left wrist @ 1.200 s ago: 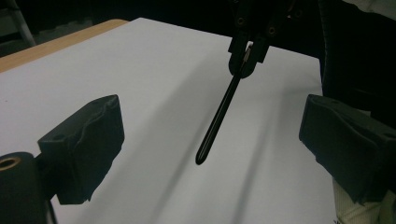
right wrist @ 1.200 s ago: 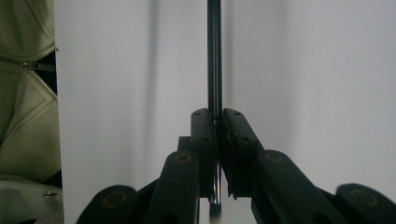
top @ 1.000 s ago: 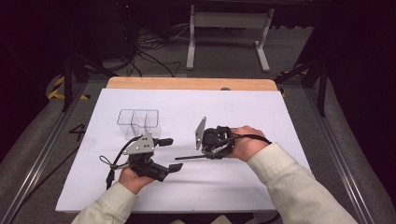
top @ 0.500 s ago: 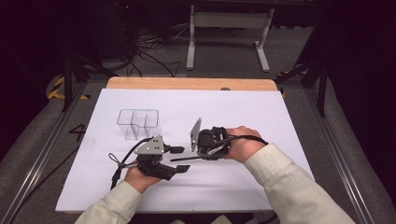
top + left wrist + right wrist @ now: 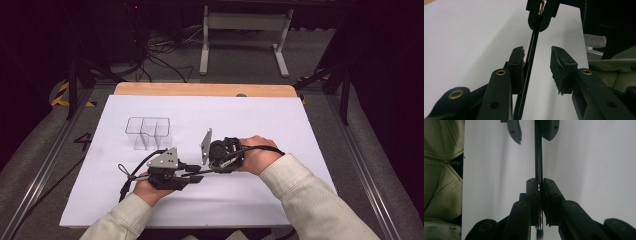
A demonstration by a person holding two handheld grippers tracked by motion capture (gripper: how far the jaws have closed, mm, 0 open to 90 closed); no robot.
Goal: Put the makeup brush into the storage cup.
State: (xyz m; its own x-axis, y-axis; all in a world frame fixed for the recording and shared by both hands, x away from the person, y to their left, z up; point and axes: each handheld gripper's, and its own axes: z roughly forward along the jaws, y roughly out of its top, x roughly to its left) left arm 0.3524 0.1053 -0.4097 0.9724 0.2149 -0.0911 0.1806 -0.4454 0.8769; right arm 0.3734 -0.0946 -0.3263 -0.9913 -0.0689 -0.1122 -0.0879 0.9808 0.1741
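our right gripper point(image 5: 538, 185) has its jaws clamped tight on a thin black rod point(image 5: 538, 152), gripping it near one end; a short shiny stub pokes out behind the pads toward the camera. from there the rod runs straight away from the jaws, its long axis in line with the gripper, and reaches the left gripper at the top of the right gripper view.

our left gripper point(image 5: 537, 61) has just been closing its jaws, with the rod between them. they stand narrow but not yet pressed home: the rod lies against one pad point(image 5: 517, 62), while the other pad stands apart from it with white paper showing in the gap.

in the high view the rod point(image 5: 196, 173) lies nearly level just above the table, pointing across it from right gripper point(image 5: 212, 170) to left gripper point(image 5: 192, 173), the two meeting nose to nose near the front middle of the white sheet point(image 5: 280, 130). a clear tray point(image 5: 148, 132) with compartments stands well apart, farther back and to the left.
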